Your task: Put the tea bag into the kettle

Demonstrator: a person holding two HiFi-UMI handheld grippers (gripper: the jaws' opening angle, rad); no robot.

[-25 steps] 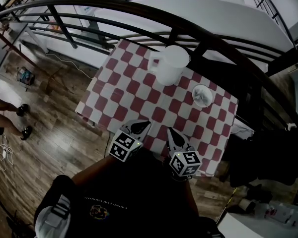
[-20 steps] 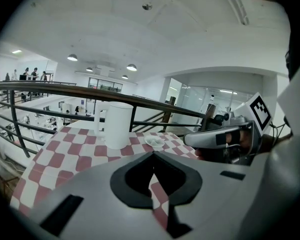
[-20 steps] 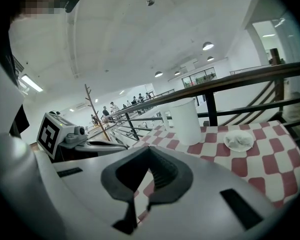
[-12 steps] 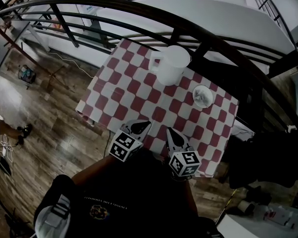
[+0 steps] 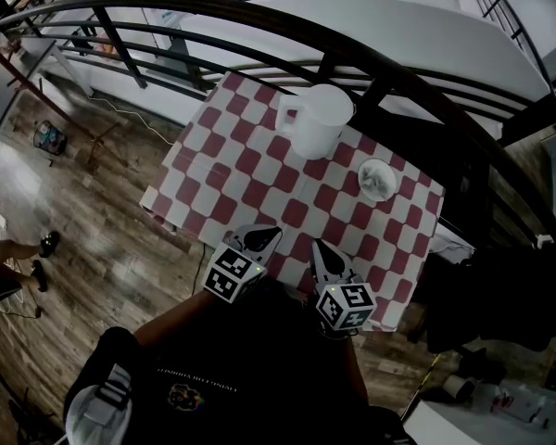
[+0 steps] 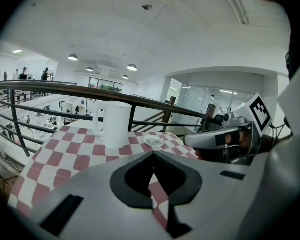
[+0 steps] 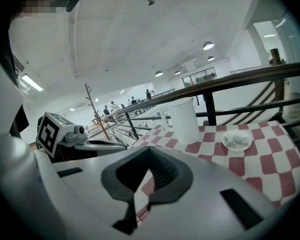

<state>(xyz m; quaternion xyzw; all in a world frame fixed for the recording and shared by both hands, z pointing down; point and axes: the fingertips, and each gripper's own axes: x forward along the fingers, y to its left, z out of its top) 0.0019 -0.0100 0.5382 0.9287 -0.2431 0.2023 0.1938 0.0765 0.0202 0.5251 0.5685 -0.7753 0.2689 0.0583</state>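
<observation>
Head view: left tool [image 5: 262, 235] and right tool [image 5: 318, 247] are being held shut, empty; tea bag [image 5: 378, 179] is lying ahead-right, nearer the right tool, beside kettle [image 5: 317, 119].

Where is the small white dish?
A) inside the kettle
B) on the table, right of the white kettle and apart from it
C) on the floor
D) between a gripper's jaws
B: the head view shows the dish on the checked tablecloth, right of the kettle with cloth showing between them.

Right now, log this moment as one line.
left gripper: shut, empty | right gripper: shut, empty | tea bag: in dish | kettle: untouched
</observation>
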